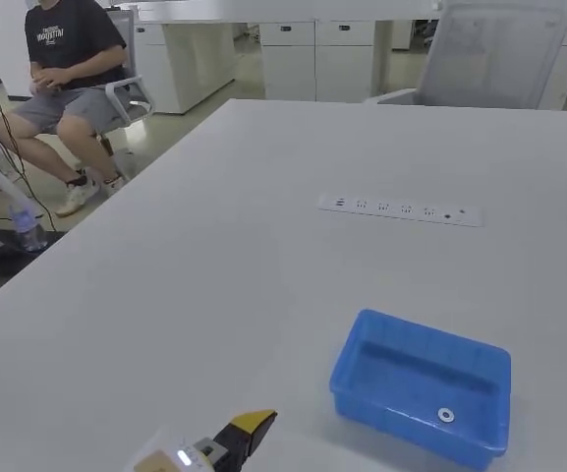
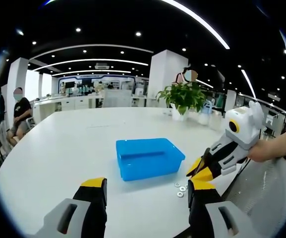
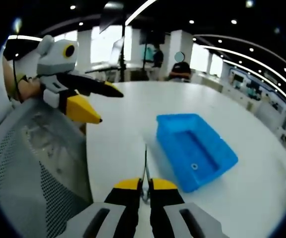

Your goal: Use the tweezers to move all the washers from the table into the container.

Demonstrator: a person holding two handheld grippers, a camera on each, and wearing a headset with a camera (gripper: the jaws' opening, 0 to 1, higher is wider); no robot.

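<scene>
i see washers point(image 2: 181, 188) on the table point(image 2: 58, 148) near the blue container point(image 2: 149, 157) from my left gripper point(image 2: 148, 183), jaws apart. my right gripper point(image 3: 146, 184) has its jaws clamped on the tweezers point(image 3: 145, 163); one washer point(image 3: 194, 166) lies inside the container. the seated person point(image 1: 67, 59) has shirt lettering i can't read.

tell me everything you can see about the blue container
The blue container is a shallow, open-topped rectangular tray. It looks like slightly translucent plastic, with low walls, rounded corners and a thin rim. It sits flat and upright on the white table, well apart from the power strip beyond it. One small metal washer lies flat on its floor near one wall; the rest of the floor is bare. Nothing else touches it.
</scene>
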